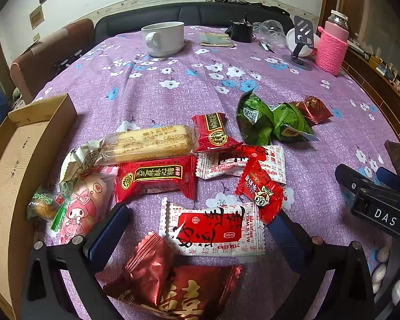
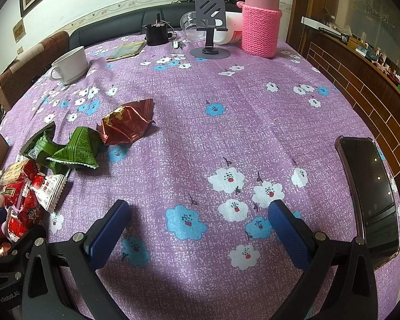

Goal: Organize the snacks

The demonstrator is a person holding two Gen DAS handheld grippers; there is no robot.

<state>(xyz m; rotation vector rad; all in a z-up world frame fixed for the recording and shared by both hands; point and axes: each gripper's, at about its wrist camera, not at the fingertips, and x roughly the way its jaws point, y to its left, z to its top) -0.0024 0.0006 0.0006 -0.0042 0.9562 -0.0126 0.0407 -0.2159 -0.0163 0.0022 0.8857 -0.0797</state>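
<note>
Purple floral tablecloth (image 2: 200, 138) beneath both grippers, left (image 1: 197, 229) and right (image 2: 200, 224), angled downward, fingers wide, empty.

Glossy foil wrappers (image 1: 178, 280), woven tablecloth (image 2: 226, 133)

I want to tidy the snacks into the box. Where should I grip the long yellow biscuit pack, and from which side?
Grip the long yellow biscuit pack across its narrow width near the middle, coming from above. It lies flat and lengthwise, resting partly on neighbouring packets.

Dark red packet (image 1: 178, 288) cut off below.
</note>
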